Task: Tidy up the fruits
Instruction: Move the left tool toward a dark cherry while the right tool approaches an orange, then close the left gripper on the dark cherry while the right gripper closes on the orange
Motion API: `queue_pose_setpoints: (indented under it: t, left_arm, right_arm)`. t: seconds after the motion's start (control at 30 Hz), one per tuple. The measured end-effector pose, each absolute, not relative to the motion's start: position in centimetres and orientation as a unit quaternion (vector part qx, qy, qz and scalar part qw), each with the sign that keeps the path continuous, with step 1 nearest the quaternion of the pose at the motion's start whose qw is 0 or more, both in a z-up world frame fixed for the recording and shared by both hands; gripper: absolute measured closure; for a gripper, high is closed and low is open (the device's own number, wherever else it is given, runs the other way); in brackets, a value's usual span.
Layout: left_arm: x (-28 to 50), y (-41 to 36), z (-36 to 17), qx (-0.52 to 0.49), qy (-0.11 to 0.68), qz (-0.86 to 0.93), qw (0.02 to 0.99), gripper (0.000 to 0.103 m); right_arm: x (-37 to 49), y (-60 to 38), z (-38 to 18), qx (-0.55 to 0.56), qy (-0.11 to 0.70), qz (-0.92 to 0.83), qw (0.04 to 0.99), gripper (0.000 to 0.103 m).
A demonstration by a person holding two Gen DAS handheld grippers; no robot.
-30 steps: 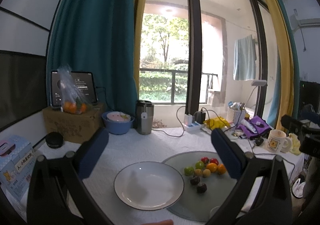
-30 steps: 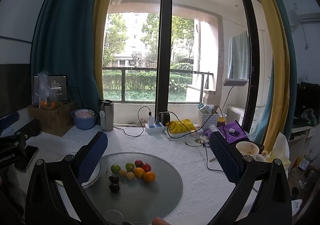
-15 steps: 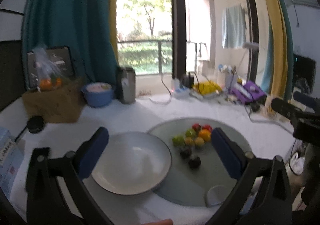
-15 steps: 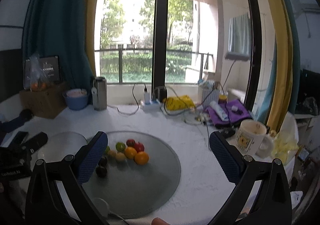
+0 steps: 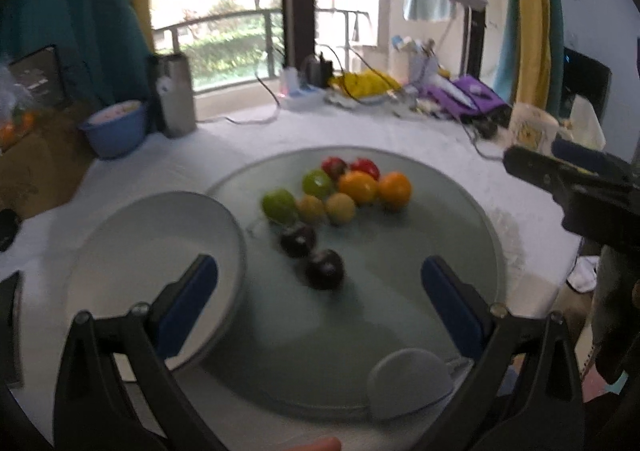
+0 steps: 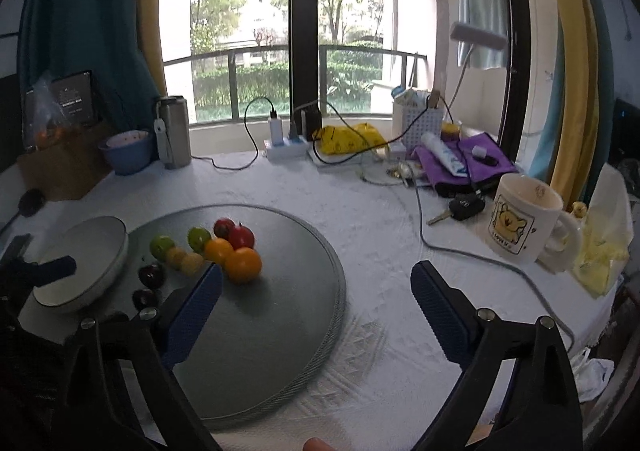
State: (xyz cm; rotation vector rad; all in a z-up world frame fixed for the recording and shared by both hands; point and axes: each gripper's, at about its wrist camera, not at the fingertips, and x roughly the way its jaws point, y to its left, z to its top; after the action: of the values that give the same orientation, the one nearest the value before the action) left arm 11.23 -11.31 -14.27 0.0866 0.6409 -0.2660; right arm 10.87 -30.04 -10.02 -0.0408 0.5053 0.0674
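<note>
Several small fruits lie in a cluster on a grey glass turntable (image 5: 400, 259): two dark plums (image 5: 325, 269), two green fruits (image 5: 279, 205), two yellow ones, two oranges (image 5: 395, 190) and two red ones (image 5: 365, 167). An empty white plate (image 5: 152, 251) sits left of them. My left gripper (image 5: 320, 291) is open and empty, just above the near plum. My right gripper (image 6: 316, 299) is open and empty, over the turntable's (image 6: 280, 291) right edge, right of the oranges (image 6: 242, 264). The plate (image 6: 80, 263) shows at left.
A Pooh mug (image 6: 524, 219), keys (image 6: 460, 209), cables, a purple pouch and a power strip (image 6: 286, 145) lie at the back right. A steel tumbler (image 6: 174, 133), blue bowl (image 6: 128, 153) and cardboard box (image 6: 60, 167) stand back left. A small white upturned cup (image 5: 408, 383) sits on the turntable's near edge.
Both grippers have tipped down and moved closer to the table. The left one has come in over the fruits; the right one has swung rightwards. Both stay open.
</note>
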Motion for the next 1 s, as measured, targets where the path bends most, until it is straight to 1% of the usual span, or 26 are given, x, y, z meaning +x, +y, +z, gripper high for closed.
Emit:
queue_pose_setpoints:
  t: [0.07, 0.3, 0.37, 0.43, 0.47, 0.5, 0.57, 0.67, 0.73, 0.8, 1.0]
  left_arm:
    - [12.0, -11.9, -14.9, 0.048, 0.323, -0.138, 0.935, 0.014]
    - [13.9, -12.8, -16.4, 0.046, 0.369, -0.149, 0.916, 0.027]
    - [14.5, -12.9, -16.7, 0.043, 0.383, -0.148, 0.911, 0.035]
    - [14.9, -12.8, -16.9, 0.04, 0.394, -0.144, 0.907, 0.041]
    - [15.0, -12.7, -16.8, 0.042, 0.395, -0.145, 0.906, 0.045]
    - [15.1, -12.7, -16.8, 0.043, 0.396, -0.145, 0.906, 0.046]
    - [15.5, -12.5, -16.8, 0.039, 0.401, -0.144, 0.904, 0.046]
    - [15.8, -12.6, -16.9, 0.043, 0.401, -0.142, 0.904, 0.046]
    - [15.9, -12.6, -16.9, 0.045, 0.401, -0.144, 0.903, 0.046]
    - [16.0, -12.7, -17.0, 0.047, 0.401, -0.144, 0.903, 0.047]
    - [16.1, -12.4, -16.9, 0.041, 0.4, -0.14, 0.905, 0.053]
  right_arm:
    - [11.6, -30.1, -10.4, -0.018, 0.257, 0.04, 0.965, 0.007]
    - [14.3, -30.0, -11.6, -0.015, 0.284, 0.077, 0.956, 0.015]
    - [15.1, -29.6, -12.0, -0.016, 0.292, 0.092, 0.952, 0.018]
    - [15.9, -29.1, -12.3, -0.019, 0.302, 0.104, 0.948, 0.022]
    - [16.3, -28.7, -12.4, -0.021, 0.307, 0.112, 0.945, 0.023]
    - [16.8, -28.2, -12.6, -0.025, 0.313, 0.125, 0.941, 0.027]
    - [17.6, -27.4, -13.0, -0.032, 0.323, 0.14, 0.936, 0.03]
    - [18.7, -26.6, -13.5, -0.037, 0.341, 0.159, 0.926, 0.038]
    - [19.4, -26.0, -13.9, -0.041, 0.353, 0.17, 0.919, 0.045]
    - [19.9, -25.6, -14.1, -0.044, 0.362, 0.179, 0.914, 0.049]
    - [21.0, -24.4, -14.7, -0.059, 0.381, 0.193, 0.902, 0.05]
